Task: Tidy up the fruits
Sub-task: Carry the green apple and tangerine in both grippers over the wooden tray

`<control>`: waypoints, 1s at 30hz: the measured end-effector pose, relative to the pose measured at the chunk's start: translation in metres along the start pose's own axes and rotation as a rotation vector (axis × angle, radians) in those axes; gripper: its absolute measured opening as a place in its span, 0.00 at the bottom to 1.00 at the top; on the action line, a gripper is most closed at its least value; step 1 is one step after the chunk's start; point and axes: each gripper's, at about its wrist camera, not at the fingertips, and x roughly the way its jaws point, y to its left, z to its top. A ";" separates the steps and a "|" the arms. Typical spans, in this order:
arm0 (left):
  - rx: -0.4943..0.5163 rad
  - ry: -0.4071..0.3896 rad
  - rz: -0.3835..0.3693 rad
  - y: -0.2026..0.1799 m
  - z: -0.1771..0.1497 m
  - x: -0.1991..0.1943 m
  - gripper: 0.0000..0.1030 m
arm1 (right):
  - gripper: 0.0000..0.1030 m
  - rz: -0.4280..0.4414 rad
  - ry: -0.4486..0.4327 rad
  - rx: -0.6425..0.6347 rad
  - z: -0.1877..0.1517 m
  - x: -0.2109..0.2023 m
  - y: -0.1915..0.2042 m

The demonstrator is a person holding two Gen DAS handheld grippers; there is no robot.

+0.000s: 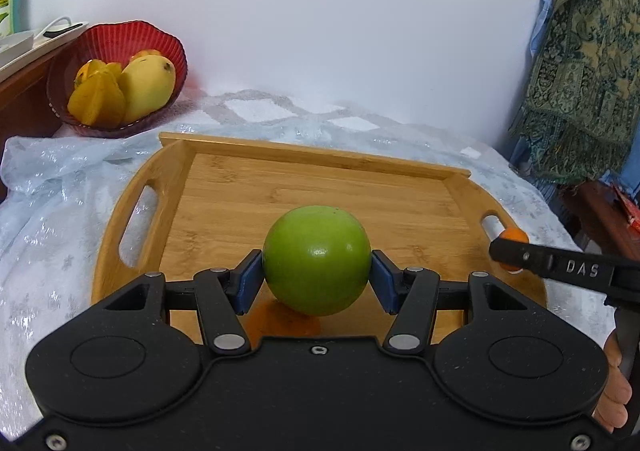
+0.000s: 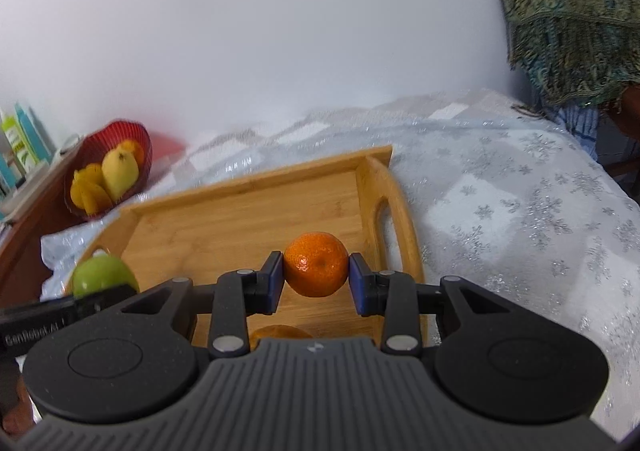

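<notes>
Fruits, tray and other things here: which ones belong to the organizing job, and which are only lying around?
Job:
green apple, in left gripper
orange, in right gripper
wooden tray
red bowl holding mango and starfruit

Lying about:
patterned cloth
bottles
tablecloth

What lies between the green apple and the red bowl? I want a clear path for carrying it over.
In the left wrist view, only bare tray floor, its far rim and the white cloth lie between the green apple and the red bowl.
</notes>
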 end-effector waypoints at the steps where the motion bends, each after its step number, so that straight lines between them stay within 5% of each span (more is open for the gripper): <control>1: 0.005 0.002 0.004 -0.002 0.001 0.002 0.53 | 0.38 0.000 0.008 -0.009 0.000 0.002 0.001; 30: 0.008 0.032 0.054 0.006 0.015 0.036 0.53 | 0.39 0.001 0.063 -0.057 0.000 0.022 0.010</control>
